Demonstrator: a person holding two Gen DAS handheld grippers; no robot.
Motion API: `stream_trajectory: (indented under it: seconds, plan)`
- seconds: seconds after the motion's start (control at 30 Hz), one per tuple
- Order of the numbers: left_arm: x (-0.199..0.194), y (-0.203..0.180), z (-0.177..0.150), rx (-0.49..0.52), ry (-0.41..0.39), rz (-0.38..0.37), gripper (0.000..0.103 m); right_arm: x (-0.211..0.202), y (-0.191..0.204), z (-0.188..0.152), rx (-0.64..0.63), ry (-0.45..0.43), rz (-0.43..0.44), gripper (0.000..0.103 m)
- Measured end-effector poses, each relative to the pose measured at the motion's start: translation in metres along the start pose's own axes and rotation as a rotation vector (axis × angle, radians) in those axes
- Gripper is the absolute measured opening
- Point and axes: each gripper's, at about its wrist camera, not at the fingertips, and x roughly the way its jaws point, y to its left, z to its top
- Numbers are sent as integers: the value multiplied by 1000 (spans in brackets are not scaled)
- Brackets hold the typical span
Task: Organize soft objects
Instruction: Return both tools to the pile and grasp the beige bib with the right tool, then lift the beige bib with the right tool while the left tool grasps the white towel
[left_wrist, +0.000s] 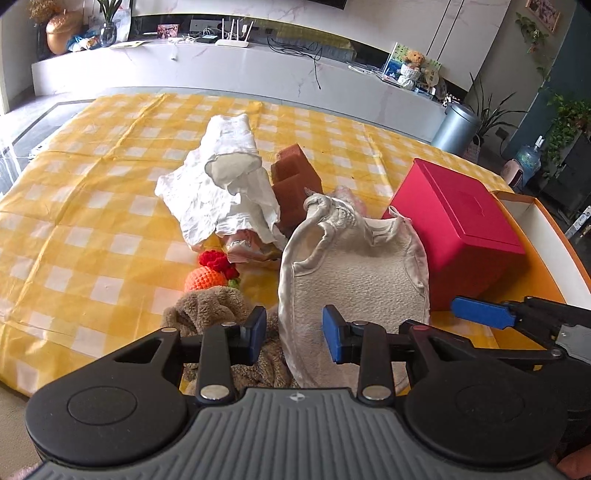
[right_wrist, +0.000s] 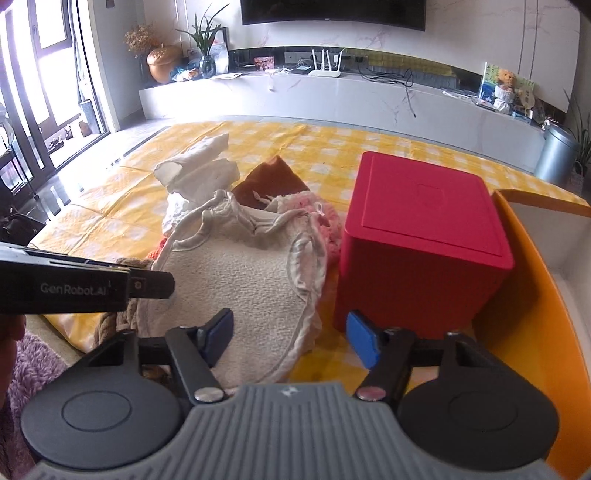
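Both grippers over a cream terry bib (left_wrist: 354, 273) lying on the yellow checked cloth (left_wrist: 92, 206), beside the red box (left_wrist: 461, 229). Left gripper (left_wrist: 294, 330) and right gripper (right_wrist: 291, 338): jaws spread, pinching nothing.

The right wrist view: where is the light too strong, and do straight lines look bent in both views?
Right wrist view: the window at the left edge is blown out white, with glare on the floor beside it. Both views: fisheye distortion curves the long white marble shelf.
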Motion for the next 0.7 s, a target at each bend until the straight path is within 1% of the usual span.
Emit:
stream_trajectory:
  seconds: [0.03, 0.1, 0.17, 0.2, 0.23, 0.3, 0.33, 0.4, 0.47, 0.5, 0.57, 0.7]
  plan:
    - [1, 0, 0, 3, -1, -8, 38, 4, 0, 1, -2, 8, 6, 58]
    - [3, -2, -1, 16, -3, -23, 31, 12, 1, 2, -6, 26, 13, 47]
    - [1, -5, -3, 33, -16, -28, 25, 18, 1, 1, -5, 44, 23, 40]
    - [-1, -7, -3, 40, -25, -33, 23, 19, 1, 0, -3, 50, 21, 39]
    - [-3, -7, -4, 42, -37, -42, 18, 20, 1, 0, -2, 52, 20, 39]
    - [-8, -7, -4, 40, -59, -70, 14, 20, 1, -2, 1, 53, 19, 32]
    - [-10, -8, -4, 40, -66, -85, 10, 20, 0, -2, 7, 54, 21, 31]
    - [-13, -11, -6, 48, -69, -117, 8, 19, 0, -3, 19, 51, 30, 25]
    - [-13, -15, -9, 57, -48, -146, 7, 16, -1, -2, 33, 47, 47, 21]
    - [-11, -18, -11, 61, -31, -160, 7, 14, -2, -2, 41, 48, 62, 20]
    - [-7, -22, -15, 81, -8, -160, 7, 14, -2, -1, 57, 50, 87, 20]
    - [1, -22, -19, 80, 37, -154, 6, 13, -3, 0, 70, 54, 89, 21]
